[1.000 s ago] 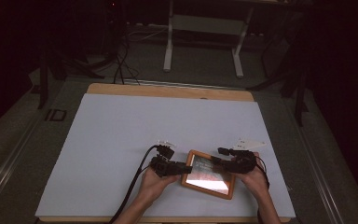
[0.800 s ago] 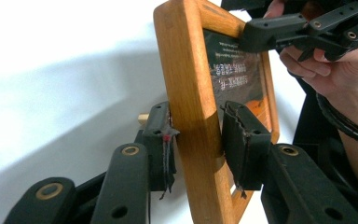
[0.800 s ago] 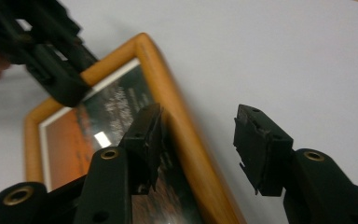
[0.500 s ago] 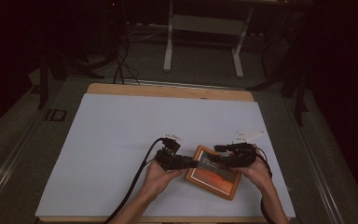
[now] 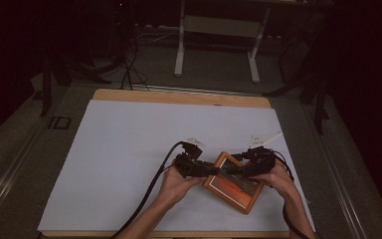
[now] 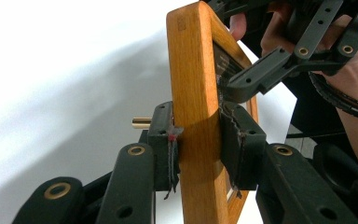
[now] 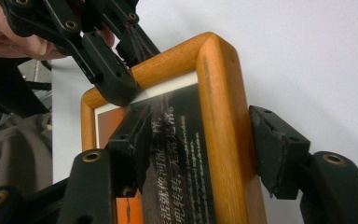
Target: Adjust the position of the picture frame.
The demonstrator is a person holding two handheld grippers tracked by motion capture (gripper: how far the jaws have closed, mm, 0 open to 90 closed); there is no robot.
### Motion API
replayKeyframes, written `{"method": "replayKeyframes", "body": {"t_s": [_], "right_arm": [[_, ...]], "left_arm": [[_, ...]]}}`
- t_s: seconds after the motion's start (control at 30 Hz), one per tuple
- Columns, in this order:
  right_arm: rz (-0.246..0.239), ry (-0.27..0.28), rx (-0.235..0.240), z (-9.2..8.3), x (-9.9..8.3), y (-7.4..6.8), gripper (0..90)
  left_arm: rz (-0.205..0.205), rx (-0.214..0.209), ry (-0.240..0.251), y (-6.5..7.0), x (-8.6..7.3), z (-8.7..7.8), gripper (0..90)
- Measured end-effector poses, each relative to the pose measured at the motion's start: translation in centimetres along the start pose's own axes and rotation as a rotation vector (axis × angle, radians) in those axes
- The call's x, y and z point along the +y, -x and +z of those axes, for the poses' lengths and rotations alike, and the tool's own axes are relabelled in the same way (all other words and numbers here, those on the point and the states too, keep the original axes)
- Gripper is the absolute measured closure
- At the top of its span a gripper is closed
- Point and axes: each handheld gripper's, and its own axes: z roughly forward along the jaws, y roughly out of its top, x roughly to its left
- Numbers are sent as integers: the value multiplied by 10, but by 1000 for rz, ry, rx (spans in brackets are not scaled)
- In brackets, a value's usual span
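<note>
A wooden picture frame [image 5: 235, 193] with an orange and black print is held tilted above the white table sheet [image 5: 129, 149], near its front edge. My left gripper [image 5: 213, 171] is shut on the frame's left rail. In the left gripper view its pads [image 6: 165, 149] press both faces of the frame [image 6: 193, 70], and its jaws have just closed tighter. My right gripper [image 5: 232, 172] straddles the opposite rail of the frame [image 7: 219, 84]. Its jaws have just been opening. The inner pad [image 7: 133, 135] lies over the glass, and the outer one stands clear of the wood.
The sheet covers a wooden table [image 5: 179, 97]. The back and left of the sheet are bare. Cables [image 5: 151, 191] trail from both grippers toward the person. A metal stand [image 5: 214, 50] and dark cables are on the floor behind.
The frame lay flat on the sheet; it has since been lifted, tilted and turned diagonally. Both hands have risen with it. The right gripper's jaws stand wider.
</note>
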Motion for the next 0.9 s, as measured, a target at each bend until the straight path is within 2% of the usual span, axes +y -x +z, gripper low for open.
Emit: {"method": "replayKeyframes", "body": {"t_s": [0.1,0.13,0.2,0.23,0.27,0.3,0.33,0.5,0.57,0.6,0.7,0.77,0.83,0.9], "right_arm": [[-4,-1,10,-5,1,0,417],[-4,-1,10,-5,1,0,417],[-14,0,23,-13,3,-2,460],[-14,0,23,-13,3,-2,460],[-26,-1,29,-17,5,-4,496],[-26,-1,29,-17,5,-4,496],[-39,-10,30,-20,7,-6,521],[-66,-26,39,-23,10,-10,571],[-74,-26,54,-24,12,-13,606],[-80,-27,67,-25,13,-15,633],[-79,-29,82,-25,15,-17,664],[-79,-31,89,-25,17,-20,679],[-83,-37,80,-24,18,-23,682],[-88,-42,74,-22,20,-27,684]], "left_arm": [[34,4,-2,5,4,0,680],[34,4,-2,5,4,0,680],[81,7,4,11,6,0,683],[88,4,8,12,6,0,683],[116,1,10,13,5,-2,687],[116,1,10,13,5,-2,688],[141,-4,11,13,4,-3,689],[167,-10,6,13,2,-5,688],[176,-17,11,12,-1,-7,686],[193,-17,12,11,-3,-8,684],[208,-13,15,10,-6,-9,675],[211,-25,30,7,-10,-10,665],[199,-45,42,4,-14,-11,658],[169,-76,61,-1,-19,-11,636]]}}
